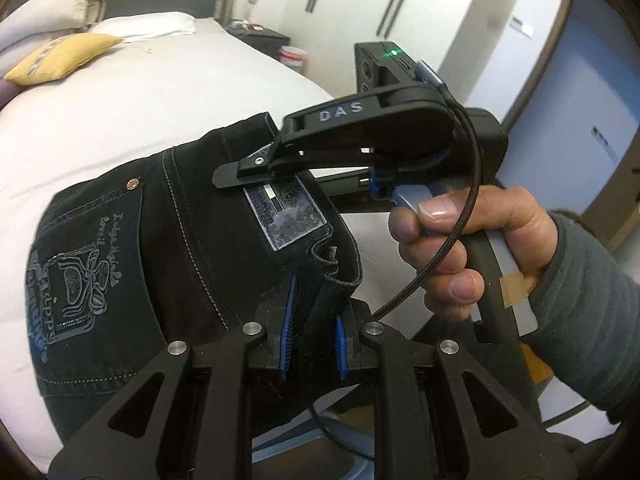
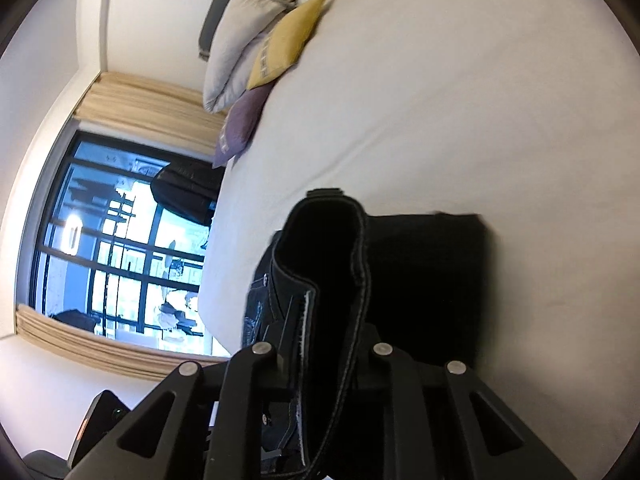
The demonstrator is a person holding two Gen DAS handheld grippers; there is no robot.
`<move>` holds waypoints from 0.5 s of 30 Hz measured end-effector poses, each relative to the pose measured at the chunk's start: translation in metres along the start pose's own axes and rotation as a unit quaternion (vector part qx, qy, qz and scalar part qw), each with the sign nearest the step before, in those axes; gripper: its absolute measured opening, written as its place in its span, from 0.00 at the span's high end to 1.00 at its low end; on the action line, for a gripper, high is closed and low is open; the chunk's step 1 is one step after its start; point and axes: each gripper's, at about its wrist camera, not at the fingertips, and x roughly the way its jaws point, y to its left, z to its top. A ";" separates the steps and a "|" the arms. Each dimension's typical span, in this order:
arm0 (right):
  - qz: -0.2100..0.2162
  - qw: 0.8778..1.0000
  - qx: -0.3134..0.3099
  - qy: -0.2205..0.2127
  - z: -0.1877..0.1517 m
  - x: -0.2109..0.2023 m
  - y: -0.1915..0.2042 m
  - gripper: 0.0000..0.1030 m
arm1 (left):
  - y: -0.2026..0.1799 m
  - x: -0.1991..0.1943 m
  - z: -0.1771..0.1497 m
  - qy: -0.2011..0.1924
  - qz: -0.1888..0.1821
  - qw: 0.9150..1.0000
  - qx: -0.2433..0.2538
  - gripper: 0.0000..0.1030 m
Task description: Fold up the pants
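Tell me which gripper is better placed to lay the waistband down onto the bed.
Probably left gripper: its jaws pinch the waistband directly over the bed. Right gripper grips it tilted sideways.

Pants (image 1: 132, 248) lie on the bed (image 1: 132, 120), waistband raised off the sheet. Left gripper (image 1: 314, 336) clamps the waistband at its near end; right gripper (image 1: 256, 172) clamps the same waistband farther along, beside the waist patch (image 1: 286, 216). Right hand (image 1: 472, 240) sits right of the pants. Cushion (image 1: 60, 56) and pillows (image 1: 144, 26) rest at the bed's head end; nightstand (image 1: 260, 38) stands beside that end.
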 end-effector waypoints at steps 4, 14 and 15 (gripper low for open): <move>-0.006 1.000 0.006 -0.002 -0.001 0.001 -0.014 0.82 | -0.011 0.025 0.001 0.024 0.008 1.000 0.011 0.85; 0.012 1.000 0.024 0.011 0.000 0.011 -0.042 0.77 | -0.012 0.044 -0.022 0.060 -0.025 0.998 -0.004 0.48; 0.008 1.000 0.026 0.010 0.000 0.008 -0.042 0.75 | -0.014 0.037 -0.024 0.056 -0.031 0.998 -0.002 0.45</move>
